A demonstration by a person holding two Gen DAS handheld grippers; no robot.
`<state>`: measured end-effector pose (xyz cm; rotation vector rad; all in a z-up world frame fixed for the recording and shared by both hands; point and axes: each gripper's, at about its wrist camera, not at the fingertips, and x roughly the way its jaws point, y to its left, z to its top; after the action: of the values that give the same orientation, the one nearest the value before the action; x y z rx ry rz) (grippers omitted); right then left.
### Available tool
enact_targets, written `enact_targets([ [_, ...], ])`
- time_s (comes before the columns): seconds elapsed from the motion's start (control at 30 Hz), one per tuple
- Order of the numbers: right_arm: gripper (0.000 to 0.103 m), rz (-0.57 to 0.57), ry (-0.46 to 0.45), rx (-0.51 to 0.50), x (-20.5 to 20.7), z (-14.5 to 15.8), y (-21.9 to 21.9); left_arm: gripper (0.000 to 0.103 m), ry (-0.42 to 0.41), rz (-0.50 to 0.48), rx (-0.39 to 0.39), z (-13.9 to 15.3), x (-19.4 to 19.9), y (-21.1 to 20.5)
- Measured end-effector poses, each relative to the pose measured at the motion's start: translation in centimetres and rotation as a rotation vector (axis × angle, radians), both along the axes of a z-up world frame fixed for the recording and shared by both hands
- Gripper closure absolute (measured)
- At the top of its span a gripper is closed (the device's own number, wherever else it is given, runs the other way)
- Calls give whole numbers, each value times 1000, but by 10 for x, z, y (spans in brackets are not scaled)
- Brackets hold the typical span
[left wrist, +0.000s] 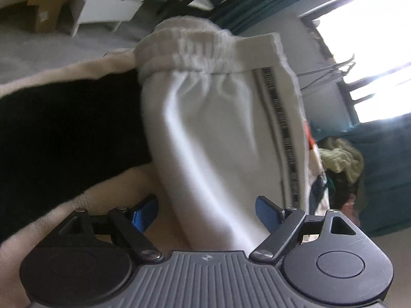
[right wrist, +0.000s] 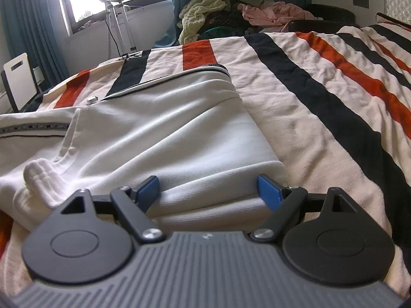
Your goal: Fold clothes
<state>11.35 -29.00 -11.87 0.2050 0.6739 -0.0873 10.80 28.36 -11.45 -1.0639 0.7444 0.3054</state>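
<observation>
White sweatpants (right wrist: 159, 128) with a dark patterned side stripe lie partly folded on a bed blanket (right wrist: 321, 89) striped in cream, black and orange. My right gripper (right wrist: 209, 191) is open and low over the blanket, its blue pads (right wrist: 269, 191) on either side of the folded edge nearest me. In the tilted left wrist view the same white sweatpants (left wrist: 218, 128) show a gathered elastic band (left wrist: 190, 51) at the far end. My left gripper (left wrist: 206, 214) is open, the cloth running between its blue pads (left wrist: 145, 214). A black band of the blanket (left wrist: 64, 133) lies to the left.
A heap of mixed clothes (right wrist: 218, 7) sits beyond the bed's far edge, next to teal curtains (right wrist: 25, 25) and a bright window. A white metal stand (right wrist: 118, 25) and a white board (right wrist: 19, 79) stand at the left. White drawers (left wrist: 115, 5) and a cardboard box (left wrist: 48, 7) are on the floor.
</observation>
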Motion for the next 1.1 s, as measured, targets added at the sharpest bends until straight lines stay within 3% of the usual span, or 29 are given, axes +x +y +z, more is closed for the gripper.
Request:
enact_targets([
  [0.1, 17, 0, 0, -7, 0, -1, 2, 24, -6, 4, 2, 1, 5, 2],
  [0.13, 17, -1, -1, -9, 0, -1, 2, 31, -25, -2, 16, 3, 7, 1],
  [0.23, 16, -4, -6, -11, 0, -1, 3, 34, -79, -18, 94, 13, 15, 0],
  [0.37, 16, 4, -21, -50, 0, 0, 9, 40, 1, 8, 236, 15, 29, -7],
  [0.5, 16, 13, -14, -70, 1, -2, 12, 61, 32, 31, 336, 13, 39, -8],
  [0.53, 16, 14, -11, -68, 2, -2, 12, 72, 27, 34, 358, 15, 38, -8],
  [0.63, 17, 32, 3, -95, 3, -6, 14, 87, 3, 24, 454, 27, 44, -16],
  [0.73, 16, 37, 8, -120, 4, -8, 17, 90, -70, -3, 654, 55, 48, -43],
  [0.87, 17, 19, 3, -85, 3, -4, 12, 91, -233, -54, 980, 104, 43, -103],
  [1.0, 17, -18, -11, -28, 0, 3, 1, 91, -382, -73, 1140, 142, 35, -173],
  [1.1, 17, -59, -32, 19, -4, 11, -11, 91, -486, -119, 1244, 161, 29, -248],
])
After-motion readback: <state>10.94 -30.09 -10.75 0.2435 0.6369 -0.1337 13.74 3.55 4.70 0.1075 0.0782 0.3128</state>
